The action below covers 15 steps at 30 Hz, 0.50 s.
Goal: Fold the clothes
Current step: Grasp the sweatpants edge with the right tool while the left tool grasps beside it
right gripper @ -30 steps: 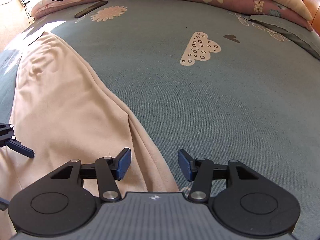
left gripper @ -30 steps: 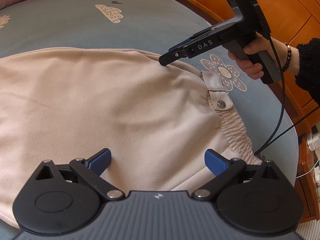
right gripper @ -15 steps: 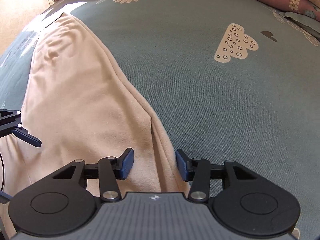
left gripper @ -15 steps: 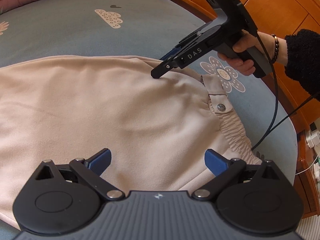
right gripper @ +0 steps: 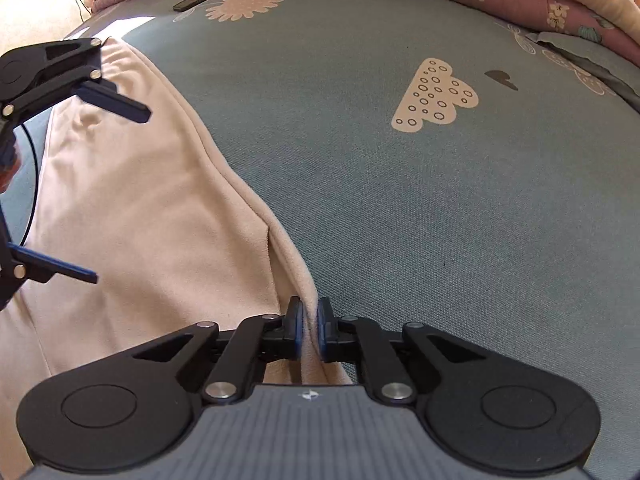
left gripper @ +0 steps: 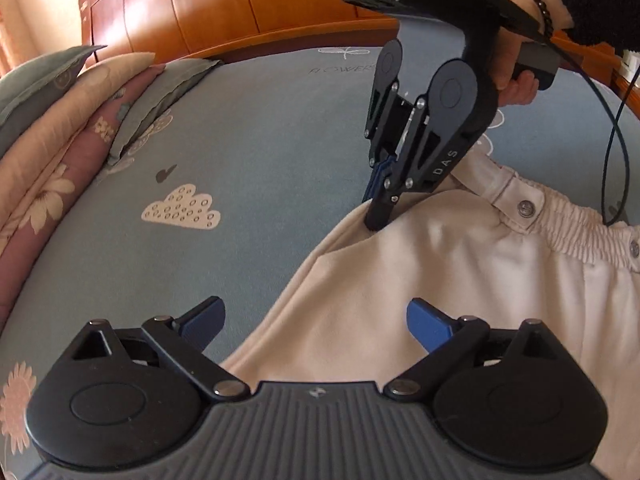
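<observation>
the cream trousers [left gripper: 460, 280] are lying flat on the blue-grey bed [right gripper: 400, 200]. the right gripper [right gripper: 309, 328] is pinching their folded edge, fingers clenched. the left gripper [left gripper: 316, 322] is hovering over the fabric, fingers released.

Trousers [left gripper: 460, 300]: soft matt cream cloth, faintly brushed, gathered elastic waistband [left gripper: 576, 220], shiny metal snap [left gripper: 525, 207]. Sheet [right gripper: 440, 220]: matt grey-blue woven cloth, visible weave, flat printed cloud [right gripper: 436, 98]. Quilt [left gripper: 44, 168]: matt floral cloth. Headboard [left gripper: 224, 4]: glossy varnished wood. Right gripper [right gripper: 309, 330]: matt black plastic, blue pads, bright metal pivots, ribbed grey body. Left gripper [left gripper: 312, 320]: same finish.
</observation>
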Each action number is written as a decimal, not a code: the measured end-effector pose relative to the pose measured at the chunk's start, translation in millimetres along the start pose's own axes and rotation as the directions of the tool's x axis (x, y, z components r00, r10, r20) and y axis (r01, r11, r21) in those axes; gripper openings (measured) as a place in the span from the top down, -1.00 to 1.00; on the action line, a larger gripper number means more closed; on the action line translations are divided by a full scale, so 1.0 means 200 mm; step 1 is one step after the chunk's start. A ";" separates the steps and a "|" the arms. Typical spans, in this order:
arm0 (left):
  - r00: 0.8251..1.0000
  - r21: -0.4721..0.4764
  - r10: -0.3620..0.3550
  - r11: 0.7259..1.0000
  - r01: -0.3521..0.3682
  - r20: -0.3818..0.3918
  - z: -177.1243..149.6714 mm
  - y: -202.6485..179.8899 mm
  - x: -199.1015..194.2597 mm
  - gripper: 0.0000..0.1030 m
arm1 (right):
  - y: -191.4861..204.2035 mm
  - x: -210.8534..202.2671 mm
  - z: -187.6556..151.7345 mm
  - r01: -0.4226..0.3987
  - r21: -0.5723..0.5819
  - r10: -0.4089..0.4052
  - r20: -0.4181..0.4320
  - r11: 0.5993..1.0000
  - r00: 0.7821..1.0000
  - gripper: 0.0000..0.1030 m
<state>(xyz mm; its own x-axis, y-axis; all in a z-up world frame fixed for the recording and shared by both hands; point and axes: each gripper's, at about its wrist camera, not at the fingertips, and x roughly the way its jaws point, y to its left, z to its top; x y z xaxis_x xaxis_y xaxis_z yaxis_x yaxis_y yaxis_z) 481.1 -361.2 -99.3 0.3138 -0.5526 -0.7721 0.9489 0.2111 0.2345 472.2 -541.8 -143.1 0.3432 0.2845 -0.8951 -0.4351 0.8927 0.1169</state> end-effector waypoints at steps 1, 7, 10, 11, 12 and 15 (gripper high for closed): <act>1.000 0.046 -0.001 0.999 0.001 0.003 0.04 0.02 0.04 -0.86 | 0.01 -0.04 0.00 0.001 -0.010 -0.001 0.018 1.000 1.000 0.83; 0.970 0.225 -0.188 0.949 0.220 -0.155 0.20 0.06 0.28 -0.43 | 0.09 -0.22 0.00 -0.002 -0.083 0.009 0.080 0.997 0.997 0.84; 0.924 0.258 -0.281 0.902 0.346 -0.259 0.24 0.06 0.31 0.09 | 0.15 -0.26 0.00 0.007 -0.132 0.005 0.091 0.991 0.996 0.84; 0.915 0.259 -0.294 0.894 0.366 -0.277 0.24 0.06 0.31 0.28 | 0.16 -0.27 0.00 0.008 -0.141 0.005 0.092 0.990 0.996 0.84; 0.905 0.259 -0.307 0.886 0.384 -0.294 0.25 0.06 0.31 0.46 | 0.17 -0.28 0.00 0.006 -0.148 0.008 0.097 0.989 0.995 0.84; 0.899 0.263 -0.313 0.880 0.396 -0.305 0.24 0.05 0.29 0.67 | 0.19 -0.31 -0.01 -0.012 -0.162 0.030 0.106 0.987 0.994 0.84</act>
<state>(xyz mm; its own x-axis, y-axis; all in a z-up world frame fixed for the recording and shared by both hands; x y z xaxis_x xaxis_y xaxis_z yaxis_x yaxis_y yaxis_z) 510.2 -430.2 -113.1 -0.0254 -0.3170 -0.9481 0.9678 -0.2454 0.0561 433.1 -526.8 -85.0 0.4166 0.3468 -0.8404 -0.5682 0.8209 0.0570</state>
